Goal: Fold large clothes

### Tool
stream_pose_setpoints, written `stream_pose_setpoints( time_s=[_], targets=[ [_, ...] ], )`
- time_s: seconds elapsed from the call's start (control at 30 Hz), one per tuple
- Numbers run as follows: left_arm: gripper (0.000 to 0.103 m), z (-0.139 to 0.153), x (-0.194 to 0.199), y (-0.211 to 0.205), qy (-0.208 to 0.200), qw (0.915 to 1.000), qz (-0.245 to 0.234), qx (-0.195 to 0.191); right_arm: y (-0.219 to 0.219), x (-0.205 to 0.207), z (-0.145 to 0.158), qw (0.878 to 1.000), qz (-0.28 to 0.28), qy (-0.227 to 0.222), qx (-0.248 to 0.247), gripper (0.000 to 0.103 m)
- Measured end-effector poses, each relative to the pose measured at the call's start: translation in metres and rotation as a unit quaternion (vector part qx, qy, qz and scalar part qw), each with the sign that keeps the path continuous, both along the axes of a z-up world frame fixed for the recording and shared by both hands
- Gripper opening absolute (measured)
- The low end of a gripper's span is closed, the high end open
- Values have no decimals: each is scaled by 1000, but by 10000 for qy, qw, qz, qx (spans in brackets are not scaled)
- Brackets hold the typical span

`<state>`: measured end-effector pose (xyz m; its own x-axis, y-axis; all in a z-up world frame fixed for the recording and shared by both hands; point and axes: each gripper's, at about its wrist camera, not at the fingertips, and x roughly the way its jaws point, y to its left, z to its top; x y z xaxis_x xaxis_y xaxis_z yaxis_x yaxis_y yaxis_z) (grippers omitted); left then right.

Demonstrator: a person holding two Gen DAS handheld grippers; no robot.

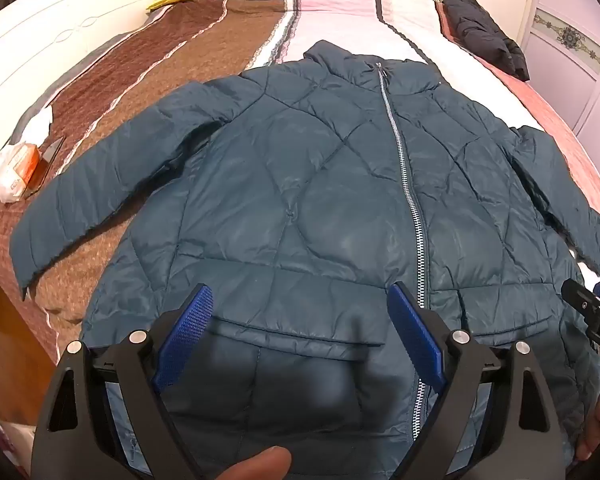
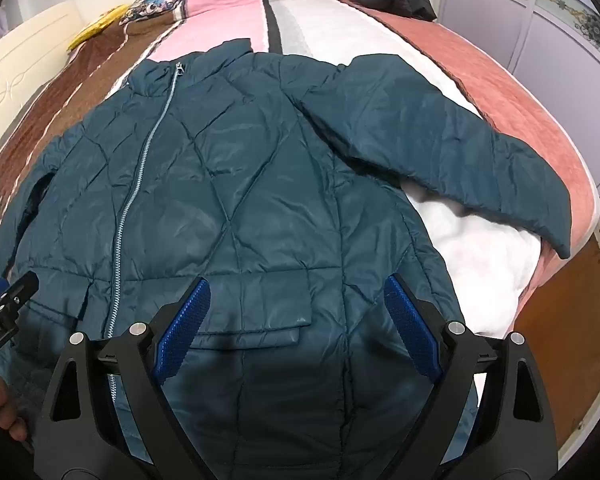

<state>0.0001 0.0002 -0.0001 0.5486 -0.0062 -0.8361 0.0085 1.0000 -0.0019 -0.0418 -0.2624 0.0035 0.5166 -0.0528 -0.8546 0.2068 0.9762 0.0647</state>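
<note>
On bed: teal quilted jacket, laid flat, zipped, sleeves spread.
Left gripper and right gripper held wide apart, empty, above hem; hem itself hidden behind grippers.

A teal quilted jacket lies flat, face up, zipped, sleeves spread, seemingly unfolded.

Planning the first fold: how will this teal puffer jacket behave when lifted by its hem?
The jacket looks puffy and quilted, so probably light but floppy, sagging from the grip. Its shiny shell may slip between the pads. The spread sleeve will likely trail.
</note>
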Motion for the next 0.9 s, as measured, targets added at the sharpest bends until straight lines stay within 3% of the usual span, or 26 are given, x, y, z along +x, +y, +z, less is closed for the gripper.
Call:
stream_pose_setpoints(
  time_s=[0.9],
  targets=[
    [86, 0, 0, 0, -20, 10000, 0, 29, 2, 1, -1, 10000, 1, 14, -16, 88]
  ],
)
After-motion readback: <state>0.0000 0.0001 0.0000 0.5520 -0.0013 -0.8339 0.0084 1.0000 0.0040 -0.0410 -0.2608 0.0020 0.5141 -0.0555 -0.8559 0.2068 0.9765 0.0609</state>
